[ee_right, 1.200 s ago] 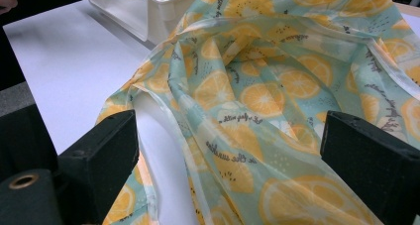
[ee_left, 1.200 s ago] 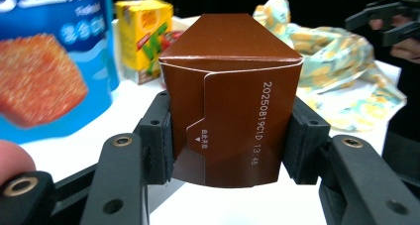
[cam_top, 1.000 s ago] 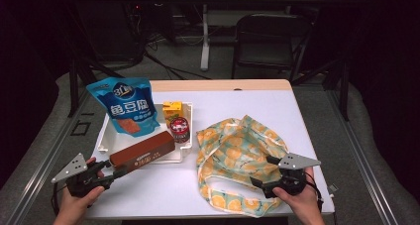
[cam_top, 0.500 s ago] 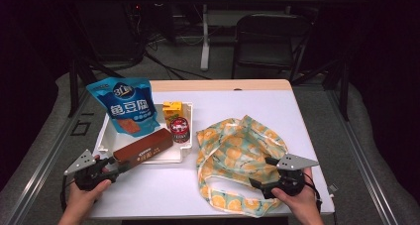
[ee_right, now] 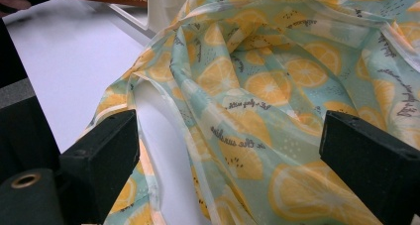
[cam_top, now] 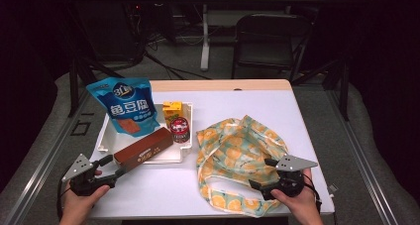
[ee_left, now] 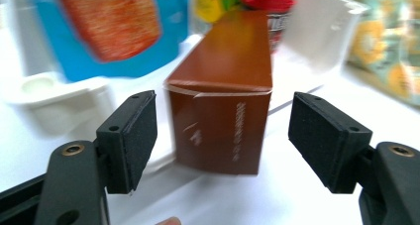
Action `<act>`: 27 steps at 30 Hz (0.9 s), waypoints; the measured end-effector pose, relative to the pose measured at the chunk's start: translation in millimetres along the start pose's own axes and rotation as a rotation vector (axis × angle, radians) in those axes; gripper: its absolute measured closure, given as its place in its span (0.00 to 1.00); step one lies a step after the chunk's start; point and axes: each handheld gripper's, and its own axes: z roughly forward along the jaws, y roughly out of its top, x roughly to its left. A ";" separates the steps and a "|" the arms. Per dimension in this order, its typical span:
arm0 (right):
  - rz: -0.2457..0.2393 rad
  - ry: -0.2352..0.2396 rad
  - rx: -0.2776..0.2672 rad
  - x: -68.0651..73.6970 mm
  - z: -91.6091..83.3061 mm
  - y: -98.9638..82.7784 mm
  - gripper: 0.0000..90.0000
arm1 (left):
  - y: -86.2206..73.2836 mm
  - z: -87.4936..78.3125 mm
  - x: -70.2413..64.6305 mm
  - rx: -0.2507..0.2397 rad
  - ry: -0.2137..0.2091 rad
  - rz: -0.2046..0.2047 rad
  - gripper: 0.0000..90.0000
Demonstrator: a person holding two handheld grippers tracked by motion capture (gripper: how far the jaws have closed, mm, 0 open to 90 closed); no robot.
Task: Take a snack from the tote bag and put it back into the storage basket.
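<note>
**Box let go, bag still waiting**

Since a second ago the left gripper (cam_top: 115, 168) has slid a little along the table's near edge, and its jaws have just been opening: in the left gripper view both pads (ee_left: 130, 140) now stand clear of the brown box (ee_left: 223, 113), which sits between them untouched. One end of the box rests in the white tray (cam_top: 105, 136); the near end sticks out over the tray's front rim toward the left gripper.

Also in the tray are a blue snack pouch (cam_top: 126, 106), a yellow carton (cam_top: 172, 109) and a red-lidded can (cam_top: 179, 129).

On the other side, the right gripper (cam_top: 261, 173) hovers at the near edge of the orange-print bag (cam_top: 237, 150), jaws apart, with loose fabric lying between them but not pinched. The bag lies crumpled on the table, right of the tray.

By my reading this looks like packing the tray goods into the bag, and little of it is done: nothing is inside yet, and neither tool has a grip. Everything of the carrying is left.
</note>
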 end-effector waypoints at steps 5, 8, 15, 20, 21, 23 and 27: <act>-0.001 0.000 -0.001 -0.5 -0.3 -0.4 0.09 | 1.1 -17.5 -10.4 -0.039 -0.016 -0.080 0.48; -0.001 -0.002 -0.003 -0.1 -0.7 -0.1 0.09 | 0.1 -22.3 -17.3 -0.031 -0.007 -0.093 0.73; -0.005 0.002 0.000 1.1 0.4 0.4 0.10 | 0.7 -4.3 -26.5 0.059 0.013 -0.093 1.00; -0.006 0.004 0.006 1.4 1.3 -0.2 0.10 | 2.4 8.8 -18.1 0.083 0.050 -0.121 1.00; -0.006 0.003 0.008 1.3 1.4 -0.4 0.10 | 3.0 11.7 -16.1 0.087 0.061 -0.133 1.00; -0.007 0.004 0.008 1.2 1.4 -0.5 0.10 | 4.0 18.3 -11.7 0.095 0.076 -0.143 1.00; -0.008 0.003 0.011 1.2 1.8 -0.8 0.10 | 3.9 30.0 -3.5 0.113 0.105 -0.175 1.00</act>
